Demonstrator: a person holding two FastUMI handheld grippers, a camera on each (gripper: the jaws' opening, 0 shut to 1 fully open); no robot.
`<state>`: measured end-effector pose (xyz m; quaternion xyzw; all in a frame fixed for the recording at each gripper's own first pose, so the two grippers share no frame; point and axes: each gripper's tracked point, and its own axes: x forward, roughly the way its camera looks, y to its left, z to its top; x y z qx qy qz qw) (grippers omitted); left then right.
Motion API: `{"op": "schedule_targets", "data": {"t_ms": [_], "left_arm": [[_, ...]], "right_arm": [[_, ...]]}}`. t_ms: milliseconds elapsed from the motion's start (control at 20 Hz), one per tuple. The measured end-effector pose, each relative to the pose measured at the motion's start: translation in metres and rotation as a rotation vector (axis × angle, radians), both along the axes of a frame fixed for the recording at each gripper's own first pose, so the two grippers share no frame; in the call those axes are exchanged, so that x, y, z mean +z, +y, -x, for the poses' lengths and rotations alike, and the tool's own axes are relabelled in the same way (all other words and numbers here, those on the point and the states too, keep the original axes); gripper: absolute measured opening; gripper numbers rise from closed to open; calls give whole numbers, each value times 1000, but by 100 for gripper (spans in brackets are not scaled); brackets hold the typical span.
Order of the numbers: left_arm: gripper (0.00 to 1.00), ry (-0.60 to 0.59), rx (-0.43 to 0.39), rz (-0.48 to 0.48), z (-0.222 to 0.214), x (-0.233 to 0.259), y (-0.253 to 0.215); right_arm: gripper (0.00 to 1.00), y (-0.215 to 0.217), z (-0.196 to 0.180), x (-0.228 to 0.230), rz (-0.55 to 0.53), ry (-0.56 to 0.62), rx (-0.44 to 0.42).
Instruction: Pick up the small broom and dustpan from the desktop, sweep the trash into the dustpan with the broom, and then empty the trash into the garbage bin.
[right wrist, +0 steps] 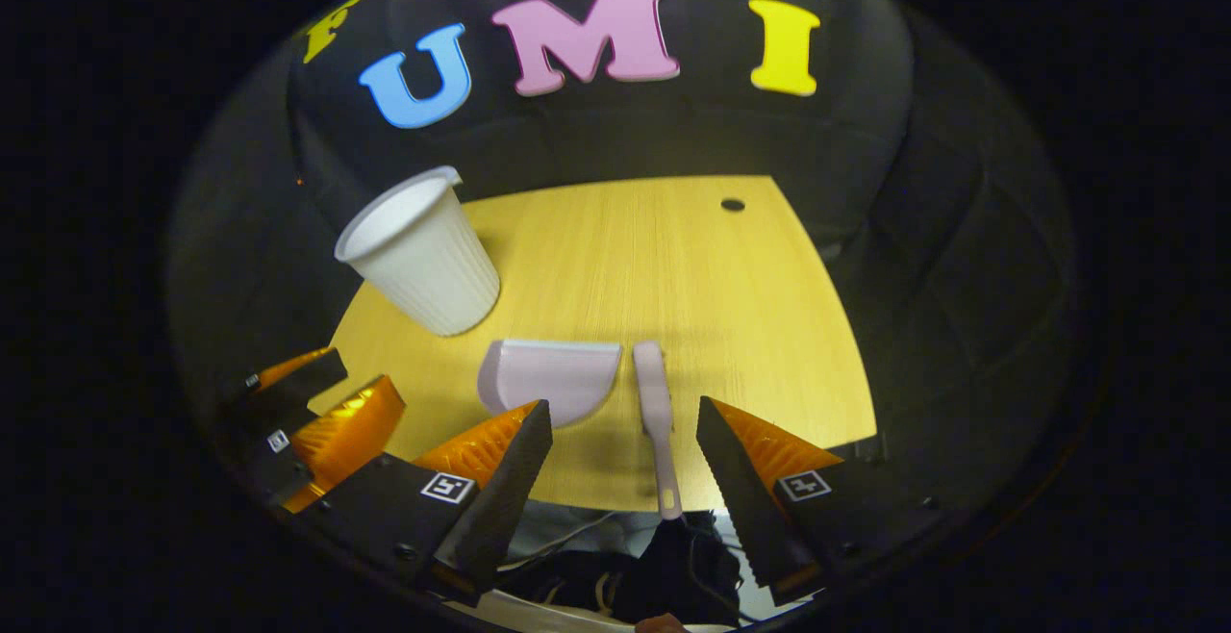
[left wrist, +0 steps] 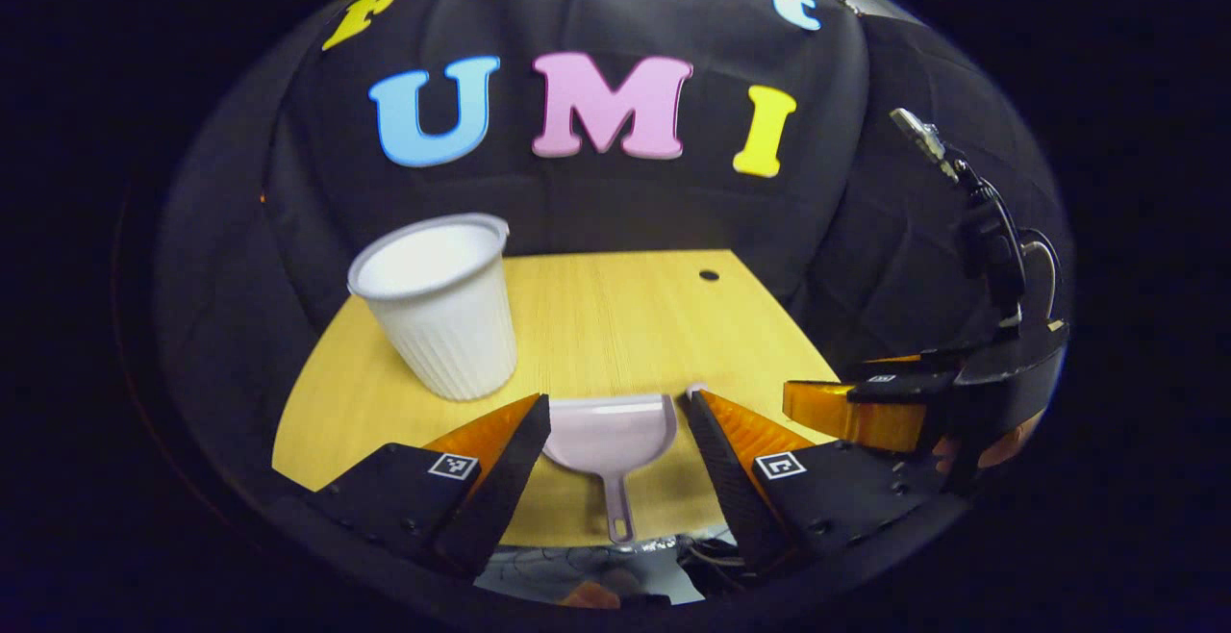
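Dustpan (left wrist: 615, 436), pale lilac plastic with a shallow scoop and a thin handle ending in a hanging loop, flat on the yellow wooden desktop (left wrist: 615, 325) near its front edge, handle toward the camera. Small broom (right wrist: 657, 412), same pale lilac, slim and flat, just beside the dustpan's right side in the right gripper view, handle likewise reaching to the desk's front edge. White ribbed garbage bin (left wrist: 438, 306), cup-shaped, upright on the desk's left part behind the dustpan; contents not discernible from the slice of inside wall showing. Small dark hole (right wrist: 733, 204) in the desktop near the far right corner. Left gripper (left wrist: 615, 412) above the dustpan, jaws spread wide on either side of it, touching nothing. Right gripper (right wrist: 625, 421) above the broom handle, jaws spread wide, holding nothing. Seen in the left gripper view: the right gripper off to the right, level with the desk edge.
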<state>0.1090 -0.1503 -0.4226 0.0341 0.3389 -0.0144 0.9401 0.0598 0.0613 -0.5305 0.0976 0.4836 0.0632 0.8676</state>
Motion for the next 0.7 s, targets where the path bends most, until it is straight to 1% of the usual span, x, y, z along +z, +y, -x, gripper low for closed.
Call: {"op": "schedule_targets", "data": {"t_ms": [50, 100, 150, 200, 250, 350, 400, 450, 550, 600, 650, 700], "left_arm": [[87, -83, -1, -58, -5, 24, 8], [87, -153, -7, -108, -7, 42, 13], [87, -213, -15, -132, -10, 57, 16], [86, -260, -23, -132, -9, 62, 15], [86, -286, -33, -110, -8, 59, 12], [84, -310, -28, -53, -9, 57, 11], [86, -329, -23, -38, -10, 59, 13], [86, -358, -23, -40, -10, 61, 12], [86, -445, -4, -70, -12, 62, 12], [85, -517, 3, -64, -15, 65, 9], [85, -551, 1, -56, -19, 65, 5], [86, -564, 8, -54, -14, 67, 7]], "right_arm": [[91, -3, -6, 24, 13, -84, -14], [98, -6, -10, 49, 19, -170, -31], [98, -10, -14, 77, 26, -267, -50], [98, -19, -10, 98, 48, -383, -74], [97, -25, -8, 119, 75, -498, -97], [97, -34, 2, 157, 152, -694, -128], [96, -39, 15, 171, 186, -747, -144], [96, -42, 27, 175, 199, -775, -159], [96, -63, 34, 186, 191, -827, -185], [96, -65, 32, 204, 193, -877, -194], [96, -62, 28, 220, 192, -920, -198], [96, -62, 29, 228, 186, -942, -205]]}}
